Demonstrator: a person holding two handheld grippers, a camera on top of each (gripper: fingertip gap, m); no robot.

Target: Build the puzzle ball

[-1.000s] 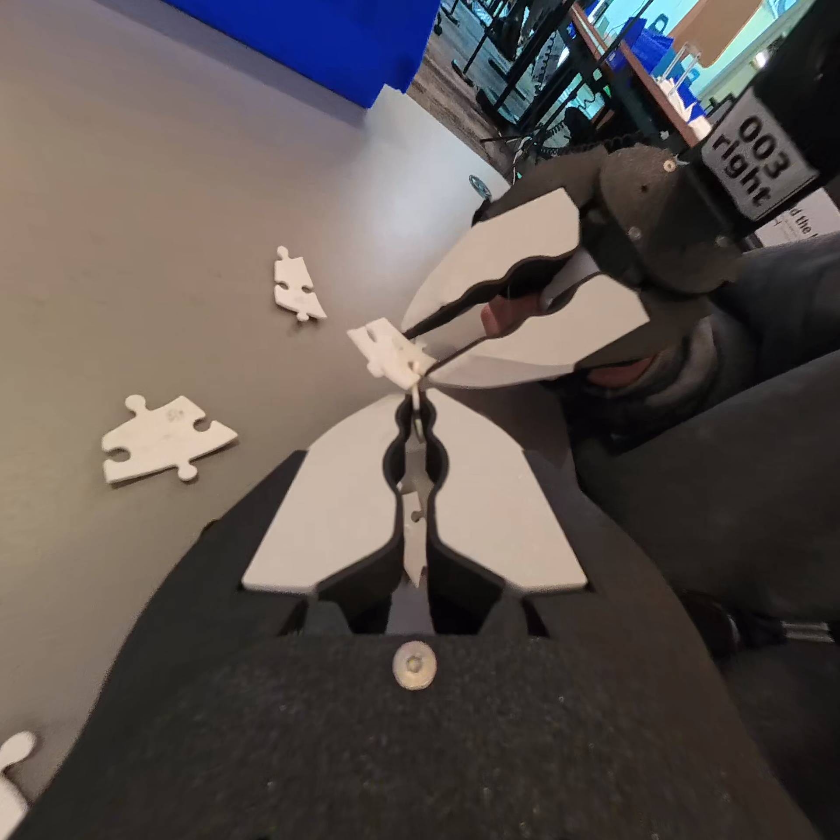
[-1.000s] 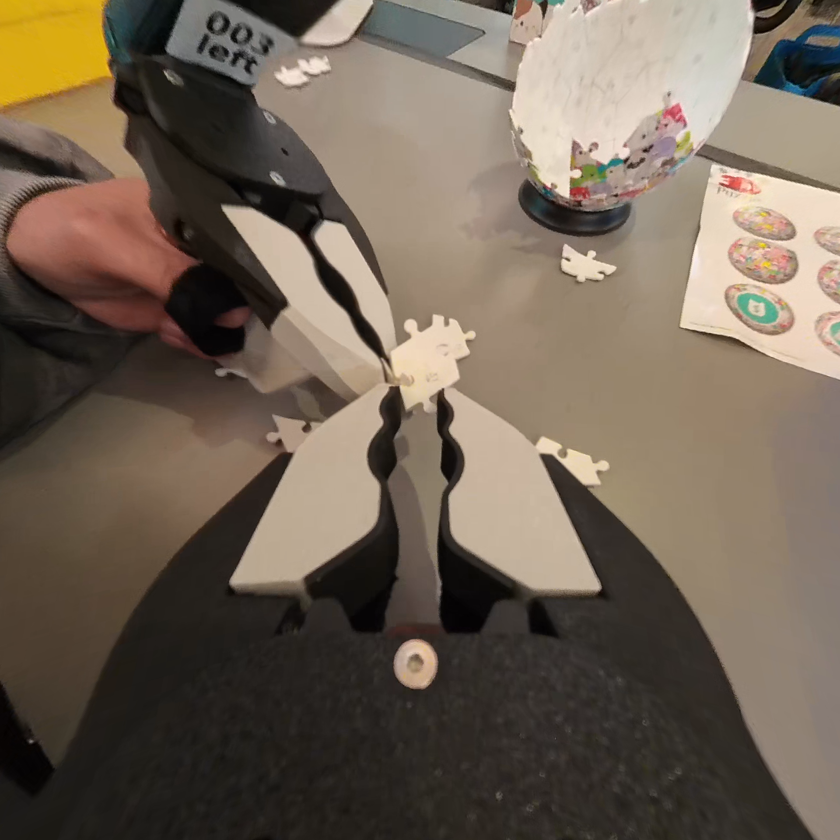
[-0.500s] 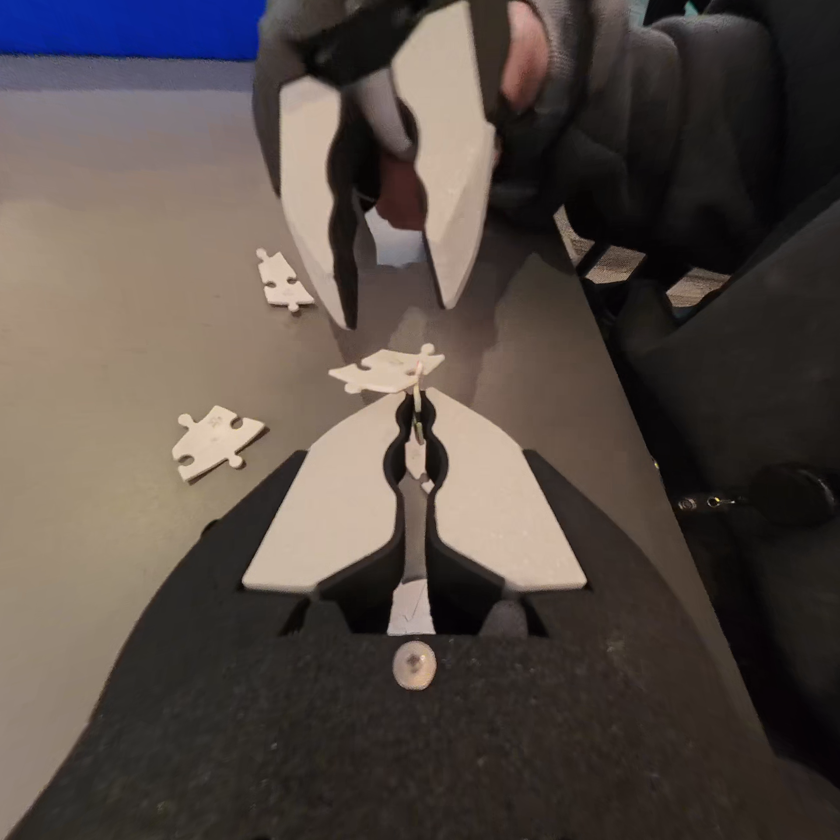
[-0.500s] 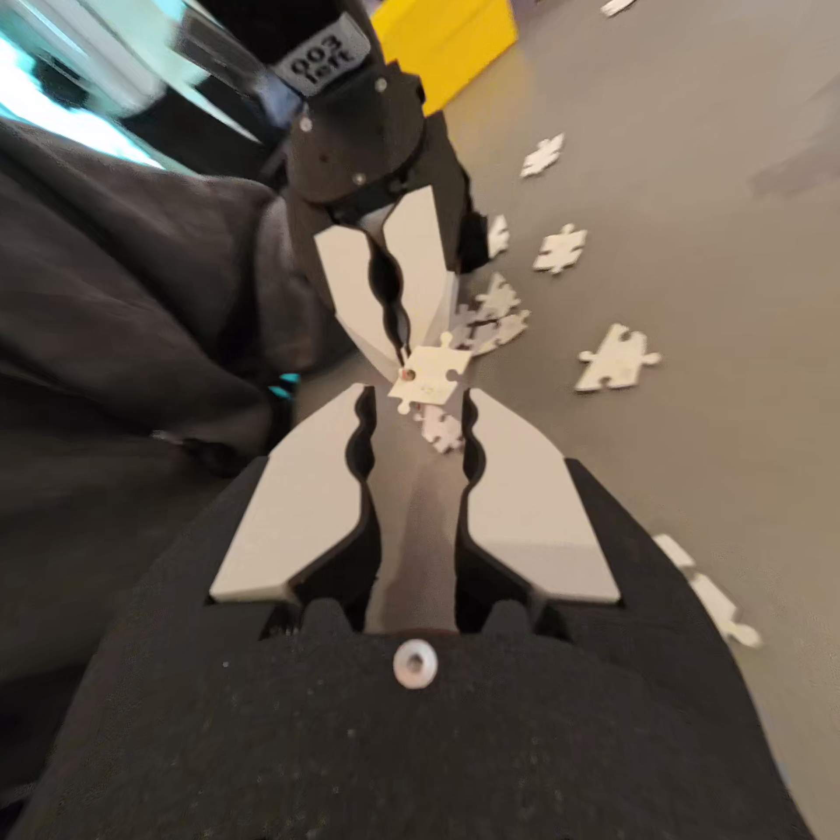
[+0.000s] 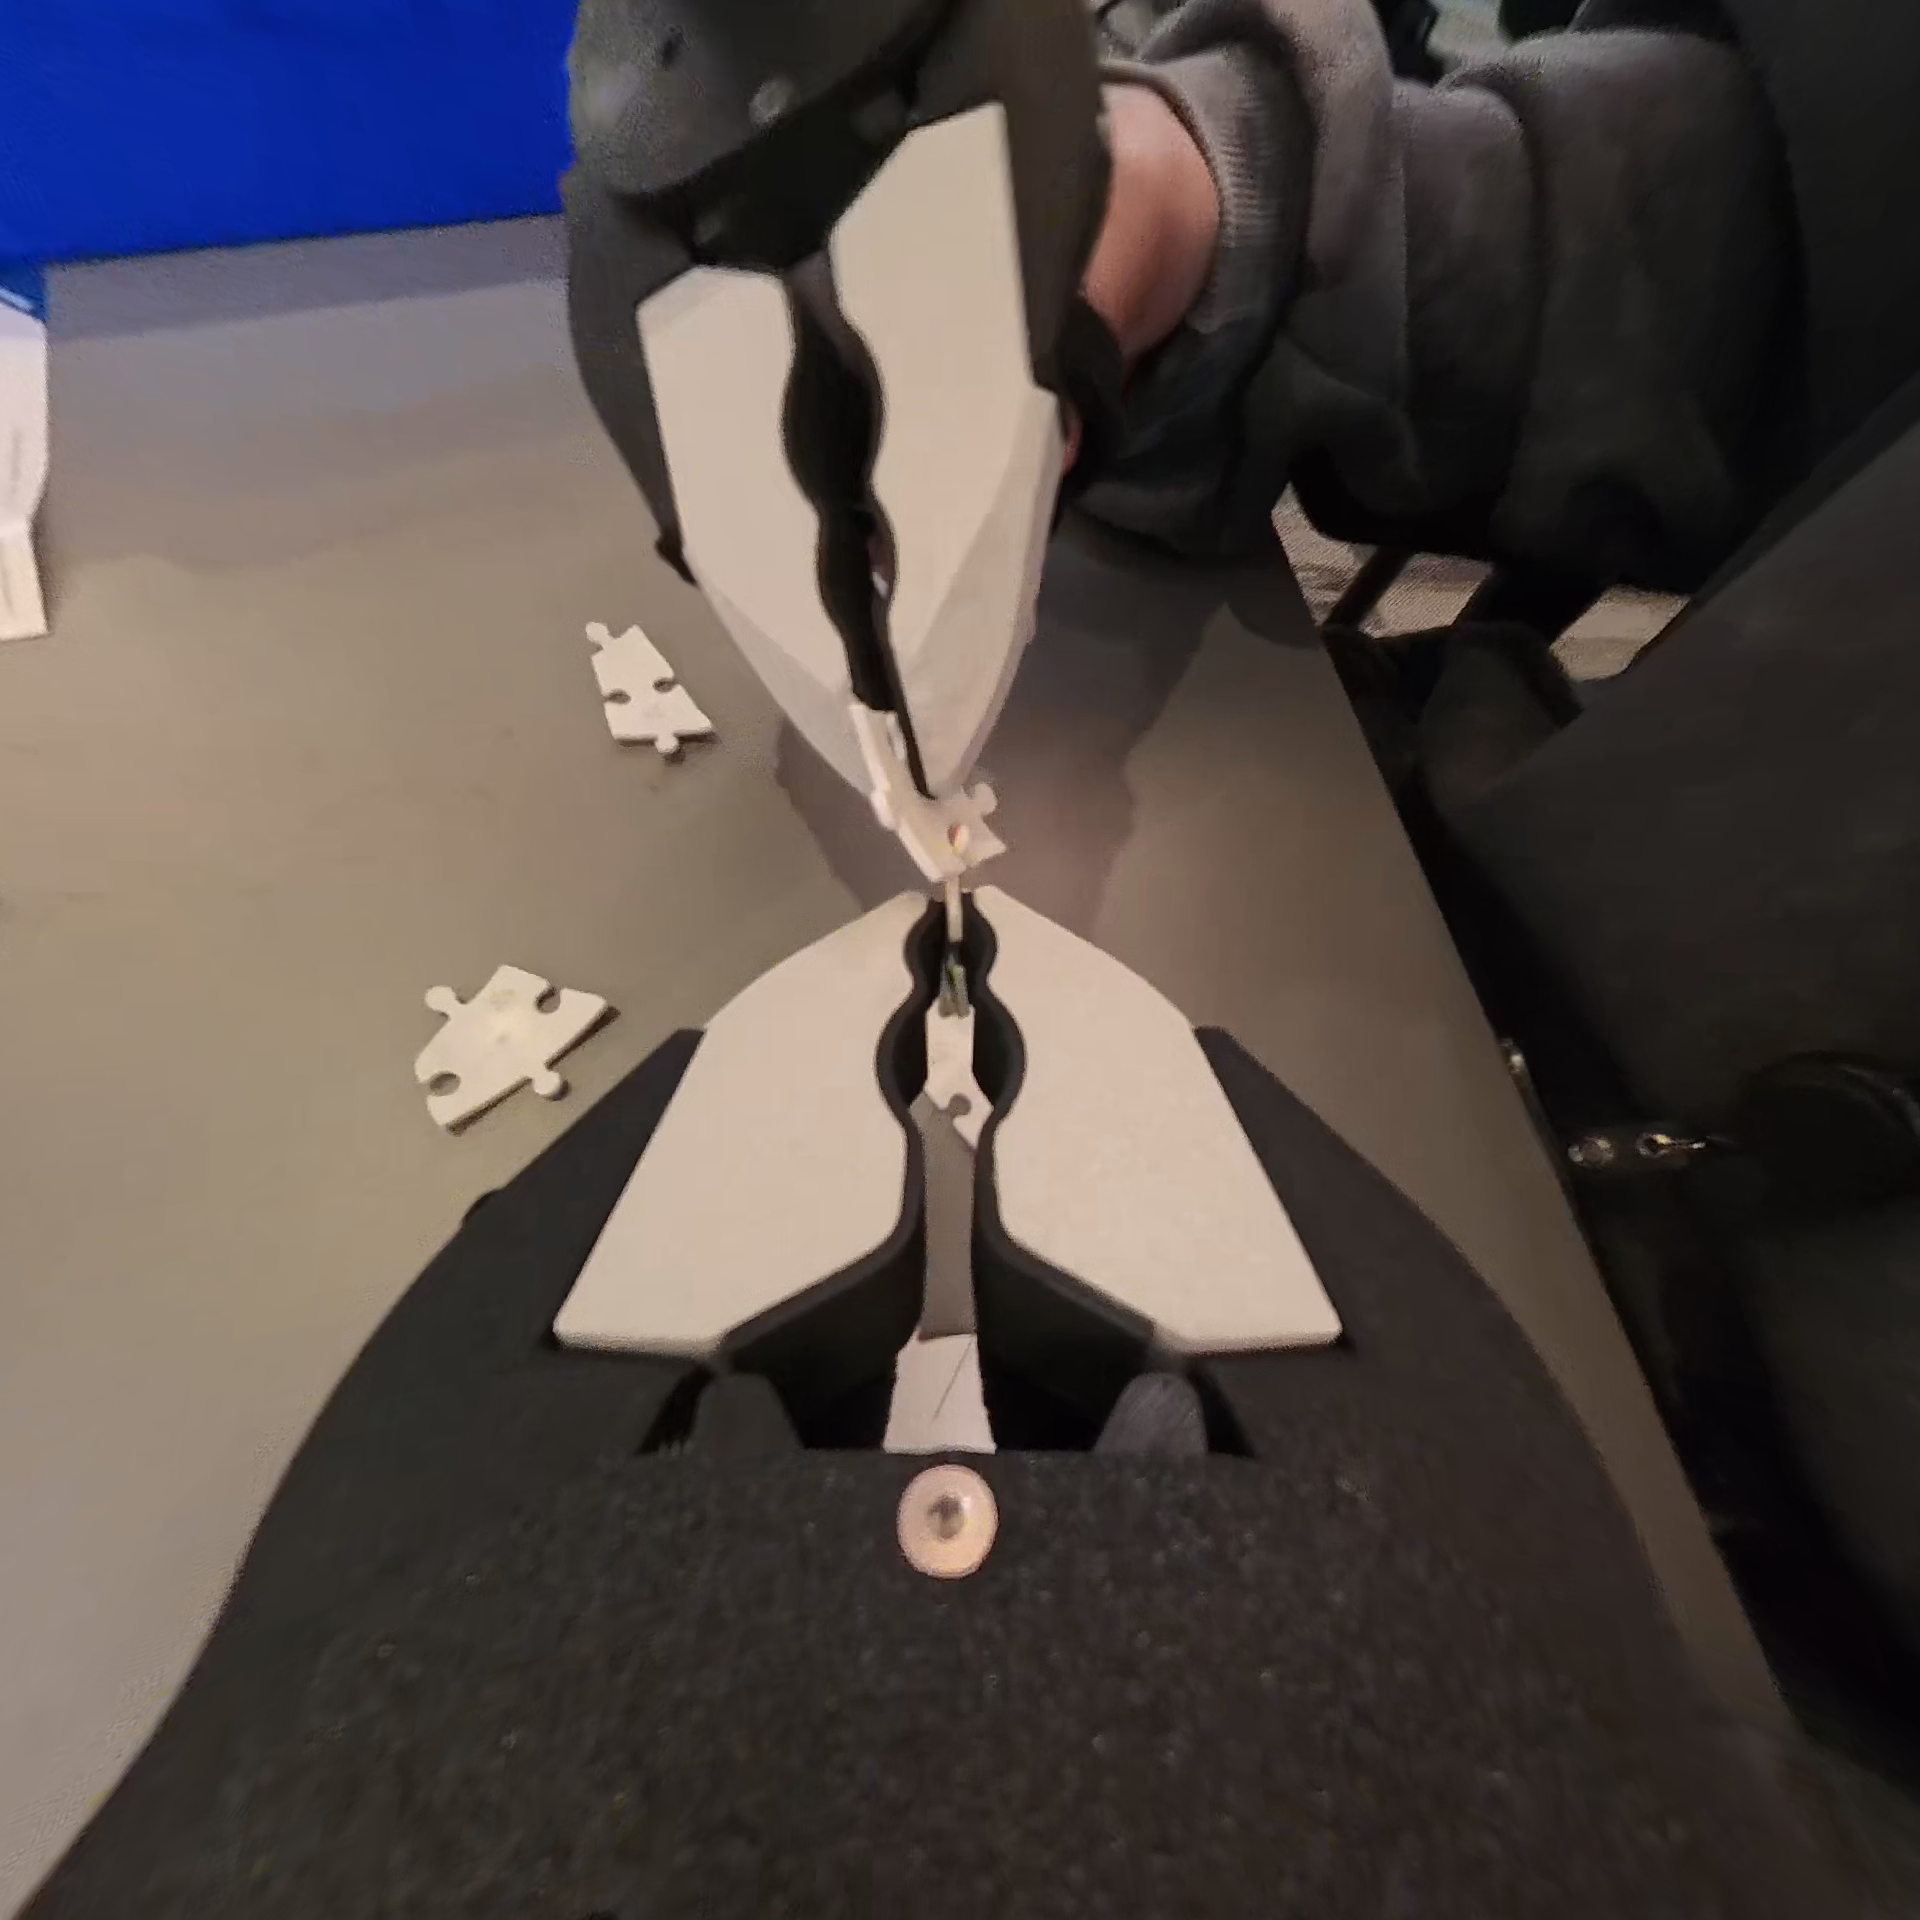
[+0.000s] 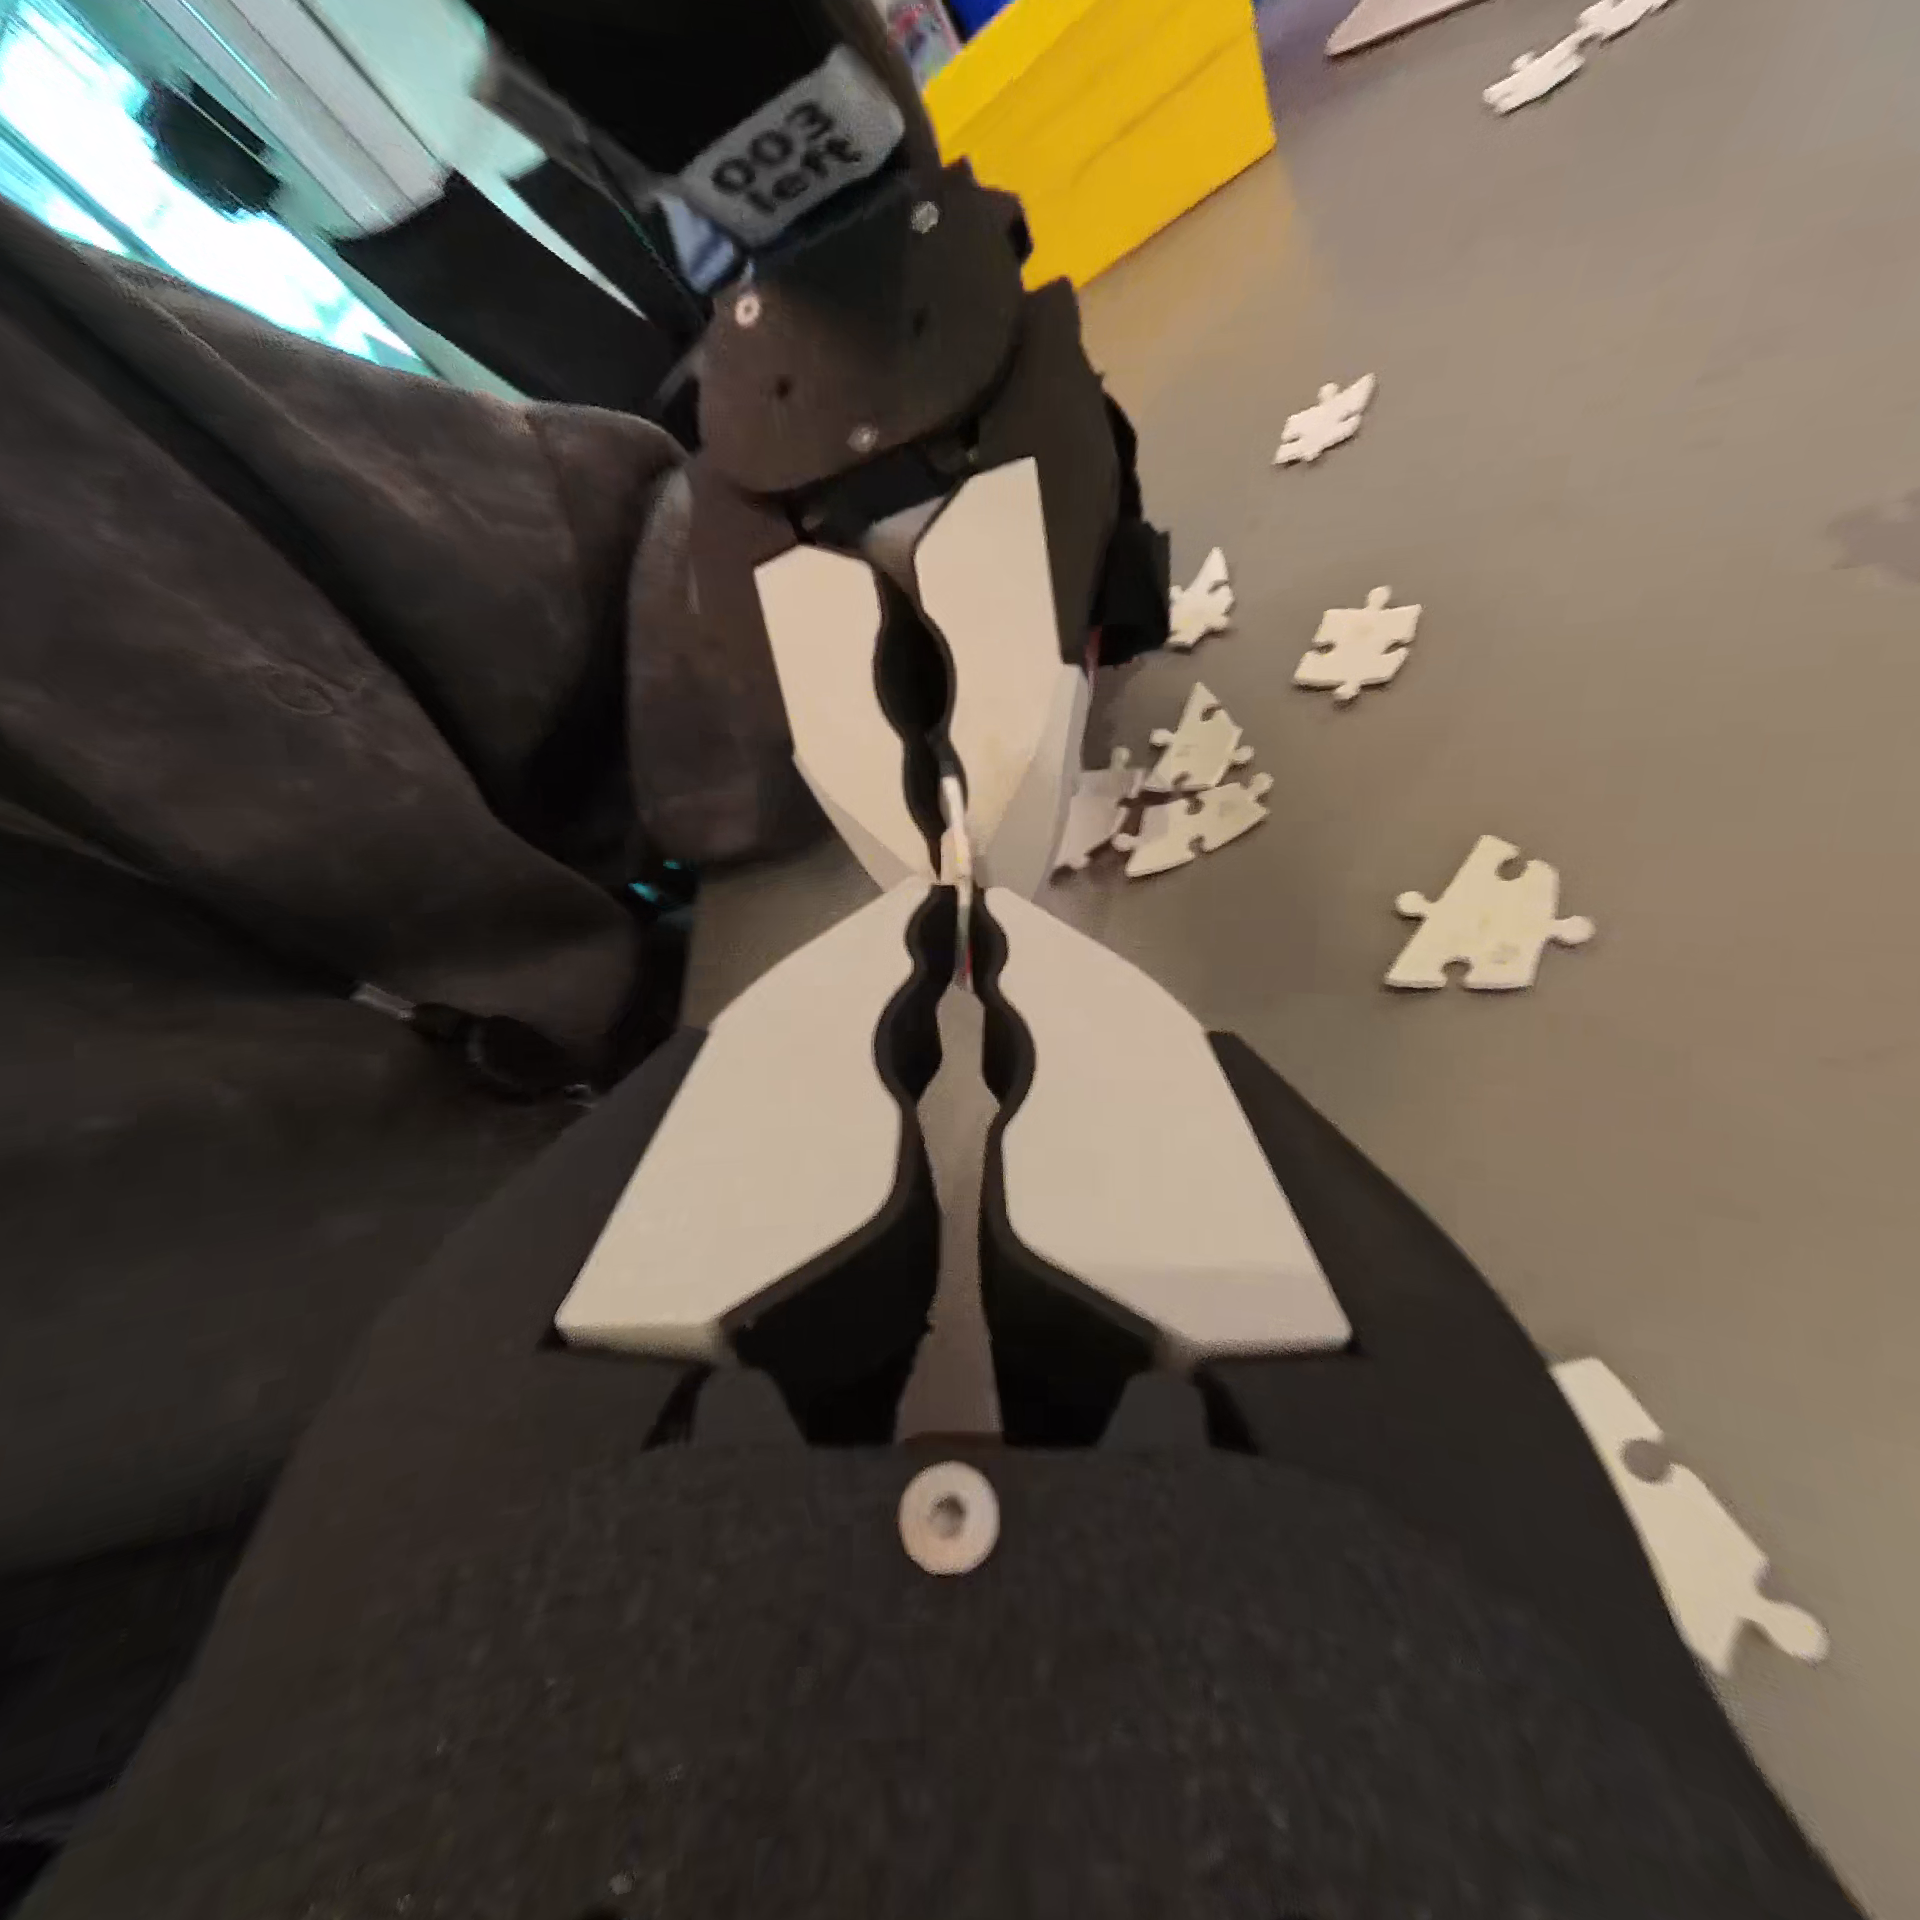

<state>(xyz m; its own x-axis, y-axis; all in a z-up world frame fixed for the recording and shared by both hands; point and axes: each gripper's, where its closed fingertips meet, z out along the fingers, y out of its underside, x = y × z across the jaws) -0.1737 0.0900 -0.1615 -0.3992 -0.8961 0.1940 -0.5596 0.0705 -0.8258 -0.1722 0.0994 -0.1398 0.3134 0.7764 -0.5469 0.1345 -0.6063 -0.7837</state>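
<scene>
Both grippers meet tip to tip above the near edge of the grey table (image 5: 260, 727). The left gripper (image 5: 951, 909) has its fingers pressed together on a white puzzle piece (image 5: 948, 1049) that runs edge-on down the slot between them. The right gripper (image 6: 951, 904), which enters the left wrist view from above (image 5: 914, 790), is likewise clamped on a second white piece (image 5: 940, 821), held at an angle. The two held pieces touch at the point where the tips meet; whether their tabs are actually interlocked cannot be told, since the right wrist view is blurred there.

In the right wrist view the left gripper (image 6: 951, 873) comes down from above with a thin white edge pinched in its closed fingers.

Loose pieces lie flat on the table: two to the left of the grippers (image 5: 509, 1044) (image 5: 644, 691), a small heap (image 6: 1184, 795) just behind the left gripper, one larger piece (image 6: 1486, 935) to the right, and others farther back (image 6: 1356, 644). A yellow box (image 6: 1122, 135) stands at the far end. A person's dark grey sleeve (image 5: 1455, 260) sits behind the right gripper. The puzzle ball itself is out of view.
</scene>
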